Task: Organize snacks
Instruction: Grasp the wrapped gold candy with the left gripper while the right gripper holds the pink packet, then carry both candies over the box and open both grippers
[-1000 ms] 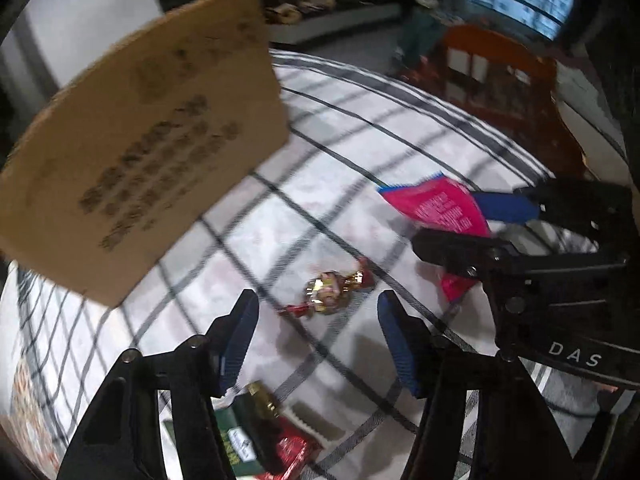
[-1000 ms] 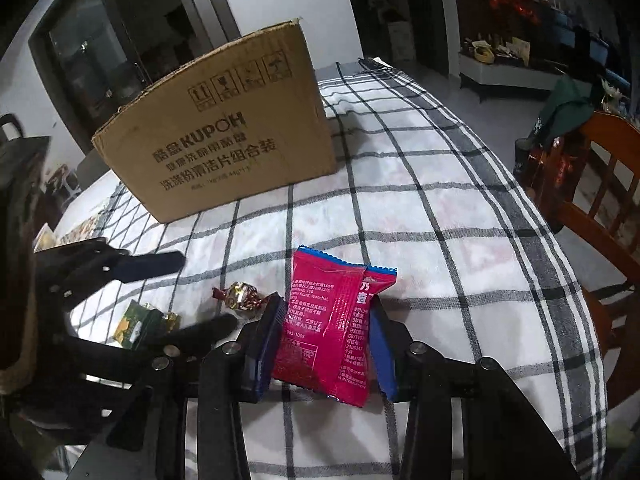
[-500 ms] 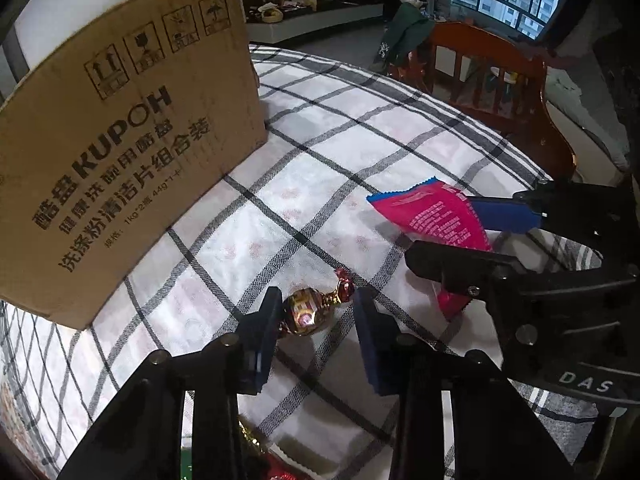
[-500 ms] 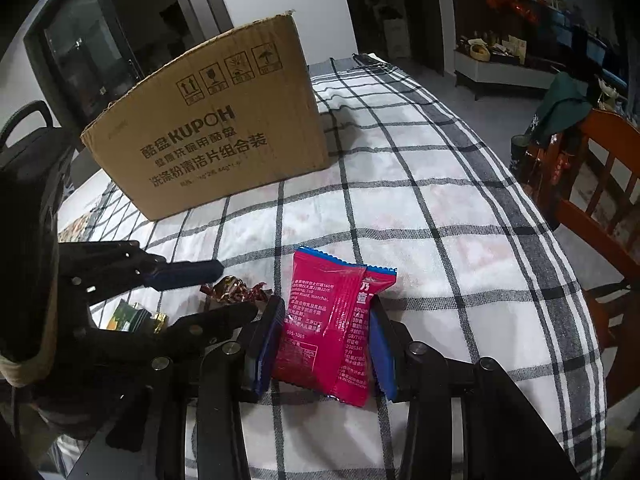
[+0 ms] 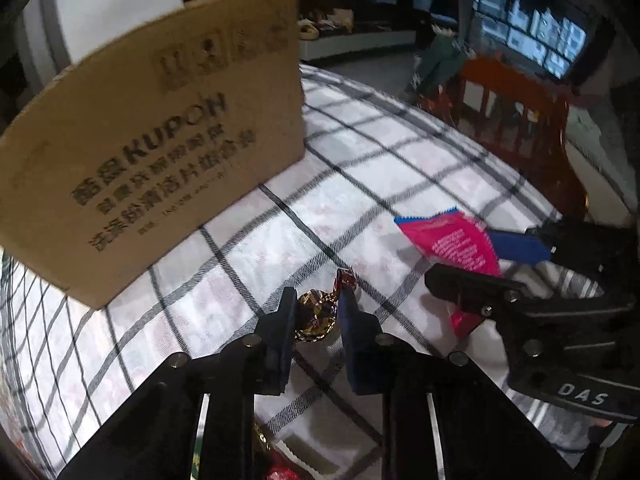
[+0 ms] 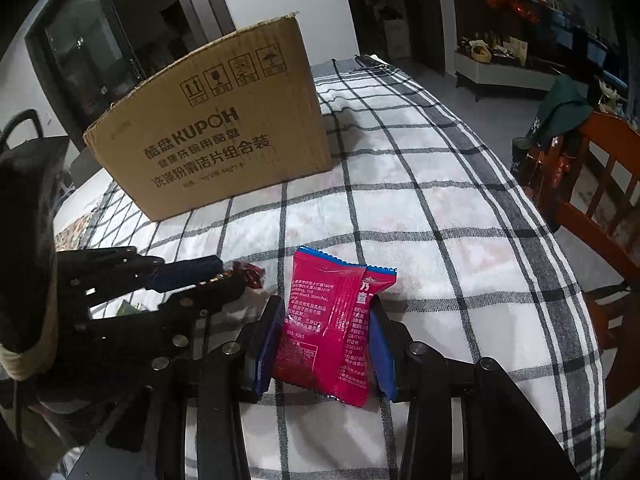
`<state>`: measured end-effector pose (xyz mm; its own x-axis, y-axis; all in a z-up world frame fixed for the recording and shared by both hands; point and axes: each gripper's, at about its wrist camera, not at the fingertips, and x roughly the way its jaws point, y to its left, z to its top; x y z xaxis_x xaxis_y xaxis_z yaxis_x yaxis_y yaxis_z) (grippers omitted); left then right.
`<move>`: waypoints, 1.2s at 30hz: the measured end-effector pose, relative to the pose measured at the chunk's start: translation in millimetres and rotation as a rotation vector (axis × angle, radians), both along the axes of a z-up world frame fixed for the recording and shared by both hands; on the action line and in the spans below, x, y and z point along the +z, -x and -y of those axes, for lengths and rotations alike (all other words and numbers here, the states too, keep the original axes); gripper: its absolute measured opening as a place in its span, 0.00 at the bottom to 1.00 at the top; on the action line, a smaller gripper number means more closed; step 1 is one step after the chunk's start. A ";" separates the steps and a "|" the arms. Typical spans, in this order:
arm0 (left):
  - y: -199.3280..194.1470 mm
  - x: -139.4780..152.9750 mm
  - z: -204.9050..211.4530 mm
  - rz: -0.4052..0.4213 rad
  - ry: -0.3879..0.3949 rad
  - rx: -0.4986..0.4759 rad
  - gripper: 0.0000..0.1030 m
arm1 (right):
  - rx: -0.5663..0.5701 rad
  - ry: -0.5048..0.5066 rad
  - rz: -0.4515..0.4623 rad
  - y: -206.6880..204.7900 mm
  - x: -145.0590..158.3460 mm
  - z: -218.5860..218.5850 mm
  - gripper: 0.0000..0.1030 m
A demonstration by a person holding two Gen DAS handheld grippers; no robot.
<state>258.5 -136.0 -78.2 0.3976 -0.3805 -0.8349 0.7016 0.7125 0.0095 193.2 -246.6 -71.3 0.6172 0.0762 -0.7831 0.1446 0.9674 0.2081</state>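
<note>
My left gripper is shut on a gold foil candy with red twisted ends, just above the checked tablecloth. It also shows in the right wrist view, where the candy's red end sticks out. My right gripper is shut on a pink snack packet, held at its sides; the packet also shows in the left wrist view. A brown KUPOH cardboard box stands behind them, also in the left wrist view.
More wrapped snacks, green and red, lie under my left gripper and show in the right wrist view. A wooden chair stands at the table's right edge. The checked cloth covers the table.
My left gripper has closed on the gold candy and lifted it slightly toward the box. My right gripper keeps its hold on the pink packet.
</note>
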 end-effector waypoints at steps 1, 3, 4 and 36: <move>1.2 4.0 -1.7 0.008 0.006 0.012 0.21 | 0.001 0.000 0.008 0.9 2.6 -0.4 0.41; 3.6 12.9 -5.3 0.024 0.011 0.045 0.21 | 0.006 -0.001 0.021 1.5 7.5 -0.9 0.41; 4.4 17.0 -7.3 0.030 0.014 0.062 0.21 | 0.007 -0.002 0.026 1.5 10.0 -0.8 0.41; -45.6 169.7 -76.7 0.291 0.226 0.329 0.21 | 0.117 -0.031 0.379 -81.6 156.3 -30.8 0.41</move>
<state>304.1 -59.2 91.4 0.7315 -0.3541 -0.5827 0.4299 0.9028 -0.0089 274.7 -215.8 84.9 0.8477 0.1828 -0.4980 -0.0587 0.9653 0.2545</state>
